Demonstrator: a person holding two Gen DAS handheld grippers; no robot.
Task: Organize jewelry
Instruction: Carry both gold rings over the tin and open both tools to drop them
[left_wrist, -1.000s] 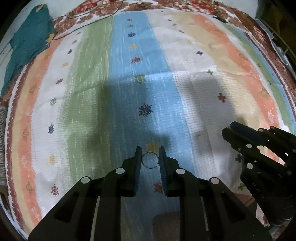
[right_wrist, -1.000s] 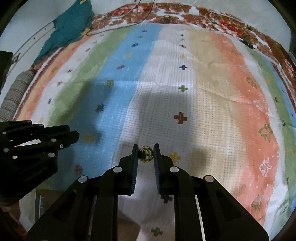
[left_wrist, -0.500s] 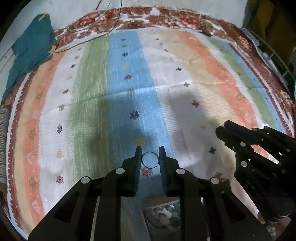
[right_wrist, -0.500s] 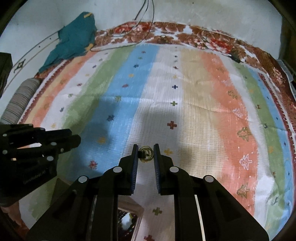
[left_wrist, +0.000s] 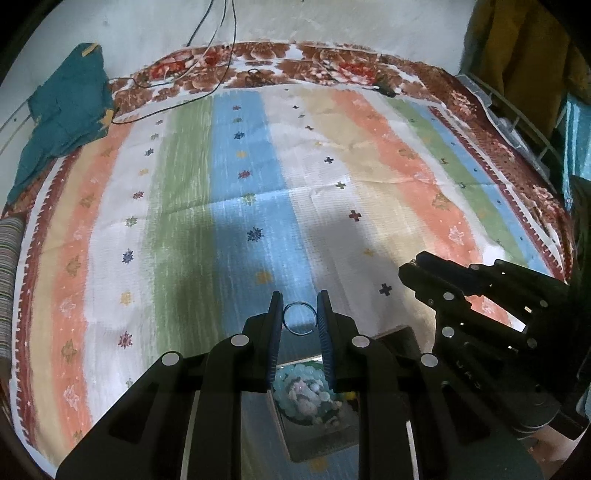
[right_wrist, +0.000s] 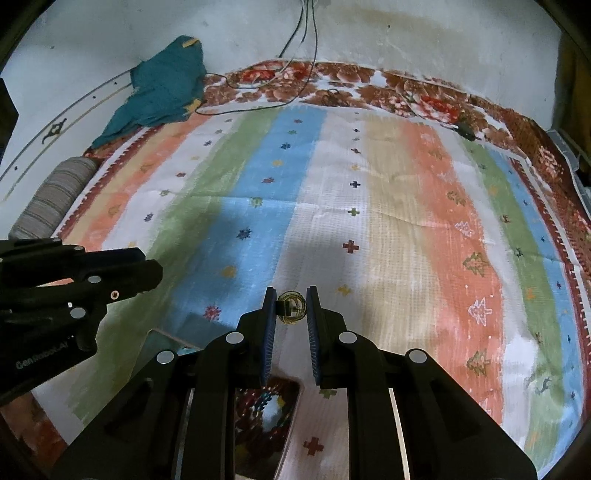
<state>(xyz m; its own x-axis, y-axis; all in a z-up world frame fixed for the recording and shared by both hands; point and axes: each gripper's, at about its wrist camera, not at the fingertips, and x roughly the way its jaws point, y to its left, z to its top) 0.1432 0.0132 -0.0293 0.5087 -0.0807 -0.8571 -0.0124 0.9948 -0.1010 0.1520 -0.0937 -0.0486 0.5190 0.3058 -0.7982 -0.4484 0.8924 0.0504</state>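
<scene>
My left gripper (left_wrist: 300, 310) is shut on a thin plain ring (left_wrist: 300, 319), held upright between its blue pads above the striped bedspread (left_wrist: 236, 206). My right gripper (right_wrist: 291, 304) is shut on a gold ring with a dark ornate top (right_wrist: 291, 312). Under the left fingers lies an open box (left_wrist: 314, 402) of pale beaded jewelry. In the right wrist view an open box (right_wrist: 273, 413) with red and coloured beads shows below the fingers. Each gripper appears in the other's view: the right one (left_wrist: 413, 271) at the right, the left one (right_wrist: 155, 273) at the left.
A teal cloth (left_wrist: 66, 114) lies at the bed's far left corner, with black cables (left_wrist: 207, 55) trailing from the wall over the floral border. A striped bolster (right_wrist: 51, 199) rests at the left edge. Shelving and hanging clothes (left_wrist: 517, 74) stand at the right.
Both grippers rose and drew back from the bedspread with their rings still held. More of the bed and wall came into view, and the jewelry boxes appeared beneath the fingers.
</scene>
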